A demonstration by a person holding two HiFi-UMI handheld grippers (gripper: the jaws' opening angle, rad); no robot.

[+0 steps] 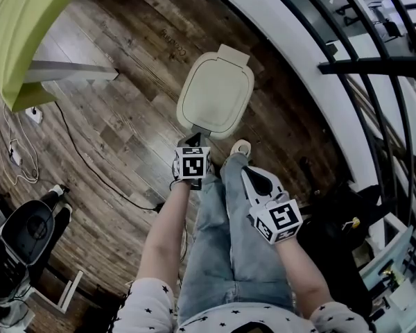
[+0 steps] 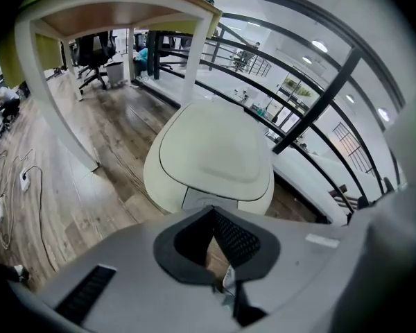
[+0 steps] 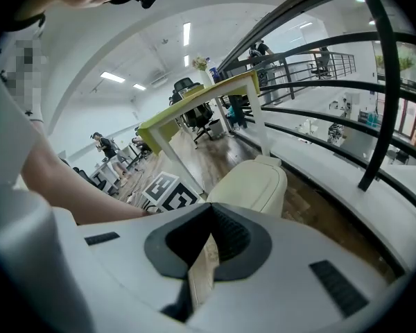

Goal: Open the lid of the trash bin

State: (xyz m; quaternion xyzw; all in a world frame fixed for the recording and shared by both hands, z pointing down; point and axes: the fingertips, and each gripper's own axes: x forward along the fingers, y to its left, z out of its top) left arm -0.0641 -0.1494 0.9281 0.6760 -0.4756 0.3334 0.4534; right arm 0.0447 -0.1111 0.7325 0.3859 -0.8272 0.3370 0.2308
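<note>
A cream trash bin (image 1: 216,94) stands on the wooden floor with its lid (image 2: 211,148) down. My left gripper (image 1: 195,140) hovers at the bin's near edge, jaws shut with nothing between them; in the left gripper view its tips (image 2: 213,214) sit just over the grey front tab (image 2: 200,198). Further back, my right gripper (image 1: 245,170) hangs above the person's leg, also shut and empty. From the right gripper view the bin (image 3: 253,182) lies ahead of the tips (image 3: 209,210), with the left gripper's marker cube (image 3: 168,191) beside it.
A green-topped desk (image 1: 28,26) with white legs stands at the left. Cables (image 1: 90,165) run over the floor, and an office chair (image 1: 28,234) sits at the lower left. A white ledge and black railing (image 1: 360,68) close off the right. The person's shoe (image 1: 240,146) is beside the bin.
</note>
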